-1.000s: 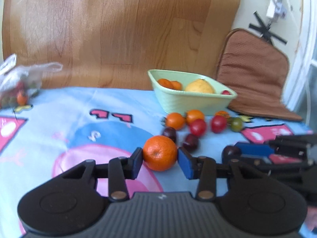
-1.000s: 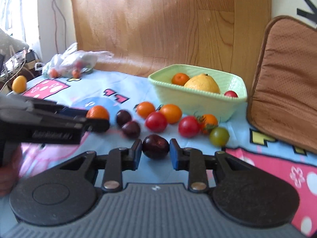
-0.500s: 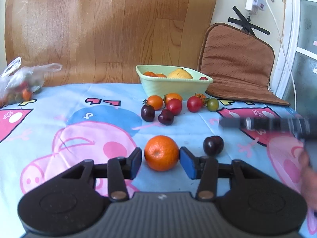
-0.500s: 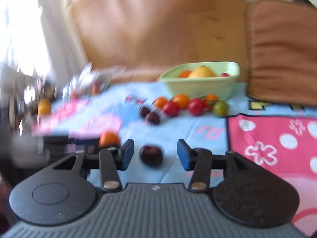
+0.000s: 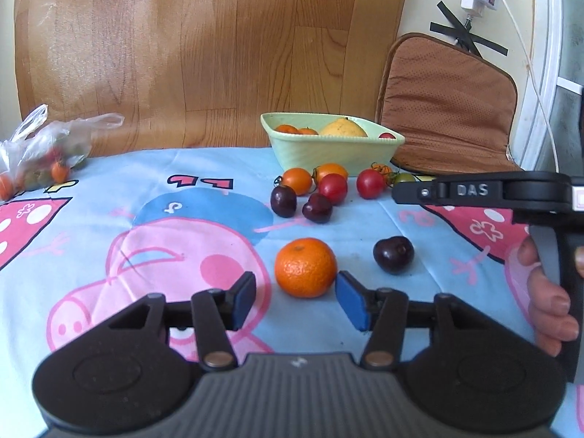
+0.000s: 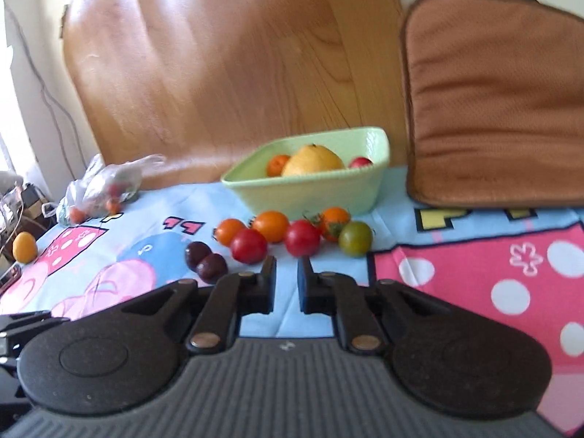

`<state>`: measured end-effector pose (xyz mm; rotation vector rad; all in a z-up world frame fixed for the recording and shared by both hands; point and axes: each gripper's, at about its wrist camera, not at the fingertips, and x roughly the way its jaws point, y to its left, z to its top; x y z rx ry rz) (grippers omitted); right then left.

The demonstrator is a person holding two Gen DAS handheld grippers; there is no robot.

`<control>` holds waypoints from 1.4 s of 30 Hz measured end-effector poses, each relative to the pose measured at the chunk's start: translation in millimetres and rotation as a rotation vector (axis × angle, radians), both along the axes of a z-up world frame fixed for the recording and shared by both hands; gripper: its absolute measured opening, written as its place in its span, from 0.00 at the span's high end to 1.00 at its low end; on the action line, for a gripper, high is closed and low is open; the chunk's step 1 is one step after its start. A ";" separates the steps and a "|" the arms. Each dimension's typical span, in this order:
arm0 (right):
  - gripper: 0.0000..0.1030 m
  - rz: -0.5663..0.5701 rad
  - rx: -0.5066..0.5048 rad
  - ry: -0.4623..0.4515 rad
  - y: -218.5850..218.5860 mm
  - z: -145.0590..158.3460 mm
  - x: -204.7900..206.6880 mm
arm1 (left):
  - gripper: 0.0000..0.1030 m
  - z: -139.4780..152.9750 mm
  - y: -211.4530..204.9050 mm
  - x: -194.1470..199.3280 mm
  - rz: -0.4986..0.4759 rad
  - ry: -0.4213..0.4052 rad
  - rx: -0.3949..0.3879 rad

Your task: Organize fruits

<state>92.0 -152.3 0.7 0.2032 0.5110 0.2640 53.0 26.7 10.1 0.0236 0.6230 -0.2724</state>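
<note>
Landmark: the pale green bowl at the back of the table, which is covered by a cartoon-print cloth.

Far left of the bowl lies one clear plastic bag holding several small red, orange and green fruits; their number cannot be told. In the right wrist view one small yellow-orange fruit lies farther left than the bag, at the table's edge.

The bowl holds four visible fruits: two small oranges, one large yellow citrus and one red fruit.

Just in front of the bowl stands a row of six tomatoes: three orange, two red and one green. Two dark plums touch each other just in front of the row's left end.

Well in front of the bowl, one mandarin and a third dark plum lie apart on the cloth, the plum on the right.

The left hand-held gripper is spread wide and holds nothing; the mandarin sits just ahead of its blue pads, the right pad touching or nearly touching it.

The right hand-held gripper is narrowed to a slim gap and holds nothing. It is raised in front of the tomato row.

Right of the bowl a brown cushion leans against the wall.
</note>
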 end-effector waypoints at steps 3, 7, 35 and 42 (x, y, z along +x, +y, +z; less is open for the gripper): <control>0.86 0.001 -0.006 -0.007 1.2 1.8 9.7 | 0.51 0.5 1.2 -1.5 0.008 -0.008 -0.003; 0.85 -0.002 -0.014 -0.003 0.9 -0.1 17.0 | 0.51 1.1 0.8 -1.4 0.007 -0.010 0.002; 0.83 0.058 -0.029 0.015 9.4 -1.4 24.5 | 0.49 6.0 0.6 -12.1 -0.018 -0.084 -0.009; 0.83 0.024 0.016 -0.013 -5.4 0.7 1.8 | 0.47 6.6 -0.1 -14.1 -0.034 -0.094 -0.007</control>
